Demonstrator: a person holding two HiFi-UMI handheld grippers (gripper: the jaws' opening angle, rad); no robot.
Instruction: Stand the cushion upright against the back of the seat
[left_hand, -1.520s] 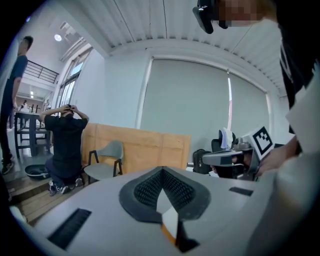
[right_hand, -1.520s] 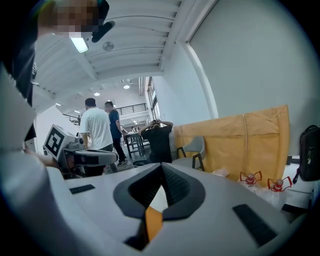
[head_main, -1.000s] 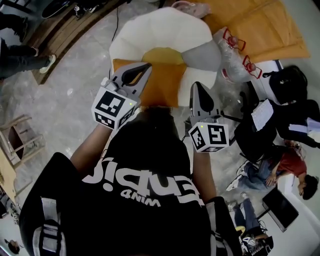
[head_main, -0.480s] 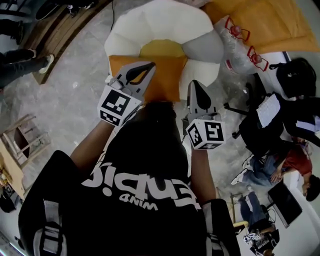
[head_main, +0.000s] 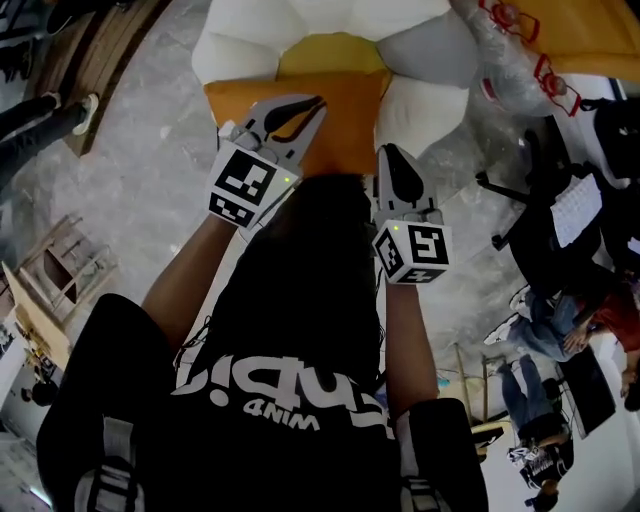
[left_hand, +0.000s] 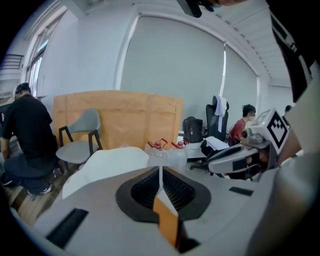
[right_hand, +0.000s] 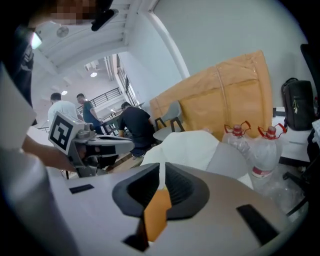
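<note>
An orange cushion (head_main: 345, 112) lies flat on the seat of a white petal-shaped chair (head_main: 235, 30), with a yellow patch (head_main: 330, 55) behind it at the chair's back. My left gripper (head_main: 312, 103) is shut and hangs over the cushion's near left part. My right gripper (head_main: 389, 152) is shut too, by the cushion's near right corner. In the left gripper view the shut jaws (left_hand: 160, 171) show a strip of orange cushion (left_hand: 168, 222) beneath them. The right gripper view shows the same: jaws (right_hand: 161, 172) shut, cushion (right_hand: 156, 210) below. Neither gripper holds anything that I can see.
Two big water bottles (head_main: 512, 60) and a tan cardboard sheet (head_main: 600, 30) stand right of the chair. A black office chair (head_main: 545, 205) and seated people (head_main: 570, 330) are further right. A wooden stool (head_main: 60, 280) sits on the floor at left.
Both grippers have come down toward the cushion and chair, still shut. The chair has slid toward the top of the head view.
</note>
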